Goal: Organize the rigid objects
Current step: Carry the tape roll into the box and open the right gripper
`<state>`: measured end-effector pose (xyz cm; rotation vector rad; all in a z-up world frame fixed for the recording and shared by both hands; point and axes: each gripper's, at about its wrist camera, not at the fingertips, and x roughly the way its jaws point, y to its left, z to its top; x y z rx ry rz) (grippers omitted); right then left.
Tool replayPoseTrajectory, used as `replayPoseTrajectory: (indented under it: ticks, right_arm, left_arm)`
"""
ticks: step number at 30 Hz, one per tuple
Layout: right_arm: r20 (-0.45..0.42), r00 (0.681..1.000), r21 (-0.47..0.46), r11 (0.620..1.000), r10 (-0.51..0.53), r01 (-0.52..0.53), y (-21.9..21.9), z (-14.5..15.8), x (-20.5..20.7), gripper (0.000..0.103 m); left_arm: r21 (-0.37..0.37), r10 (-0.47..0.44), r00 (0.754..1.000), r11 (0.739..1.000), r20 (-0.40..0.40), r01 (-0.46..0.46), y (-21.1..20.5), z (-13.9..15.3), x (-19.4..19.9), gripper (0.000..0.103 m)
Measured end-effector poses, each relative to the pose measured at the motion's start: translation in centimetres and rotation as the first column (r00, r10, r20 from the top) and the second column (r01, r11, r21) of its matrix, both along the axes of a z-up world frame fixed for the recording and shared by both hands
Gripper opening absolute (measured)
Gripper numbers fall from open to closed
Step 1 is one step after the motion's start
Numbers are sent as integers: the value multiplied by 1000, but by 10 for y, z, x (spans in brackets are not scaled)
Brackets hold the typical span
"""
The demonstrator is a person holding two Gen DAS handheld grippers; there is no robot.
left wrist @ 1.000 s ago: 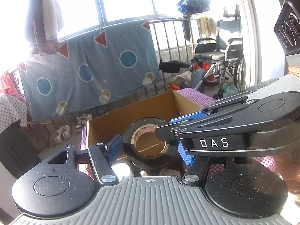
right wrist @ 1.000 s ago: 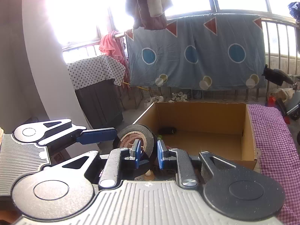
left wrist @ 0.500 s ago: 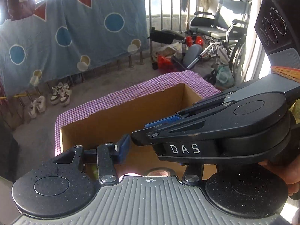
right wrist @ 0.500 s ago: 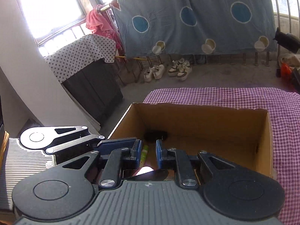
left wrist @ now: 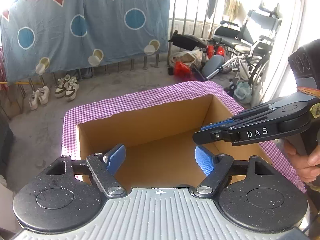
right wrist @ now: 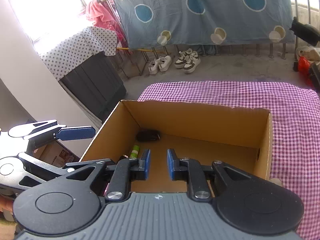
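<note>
Tape roll gone from the left claw; both claws over the box.

A second ago our left gripper (left wrist: 160, 158) held a black tape roll; now its jaws are opening with nothing between them. We judge the roll dropped into the cardboard box (right wrist: 200, 118), though we cannot see it there. Our right gripper (right wrist: 158, 165) sits nearly closed and empty. A dark object (right wrist: 148, 135) and a green tube (right wrist: 135, 151) lie in the box corner.
</note>
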<state>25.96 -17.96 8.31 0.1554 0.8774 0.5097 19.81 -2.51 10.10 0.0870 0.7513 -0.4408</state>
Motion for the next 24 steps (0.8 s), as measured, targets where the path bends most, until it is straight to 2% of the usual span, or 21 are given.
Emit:
replayPoseTrajectory:
  ticks: [2, 6, 8, 10, 13, 20, 24]
  right_arm:
    - [-16, 999, -38, 999, 38, -38, 5, 2, -3, 21]
    - [-93, 990, -108, 987, 108, -118, 18, -6, -2, 23]
    - [-137, 981, -131, 979, 135, -153, 25, -14, 0, 27]
    - [-176, 972, -164, 969, 155, -184, 32, -22, 3, 37]
    - [-234, 952, -241, 937, 198, -254, 49, -38, 9, 46]
    - [-367, 890, -348, 847, 271, -401, 74, -71, 25, 46]
    - [-429, 851, -424, 764, 303, -486, 85, -95, 29, 44]
  left_arm:
    - [-29, 17, 1000, 999, 14, -17, 10, 3, -7, 83]
    - [-92, 54, 998, 994, 30, -51, 31, 6, -16, 95]
    - [-99, 68, 997, 993, 46, -63, 37, 6, -21, 97]
    - [-98, 96, 993, 991, 72, -89, 45, 6, -24, 99]
    - [-101, 143, 984, 986, 103, -133, 57, 3, -30, 100]
    - [-152, 246, 961, 962, 124, -227, 89, -8, -37, 102]
    - [-164, 286, 950, 950, 126, -264, 102, -16, -37, 102]
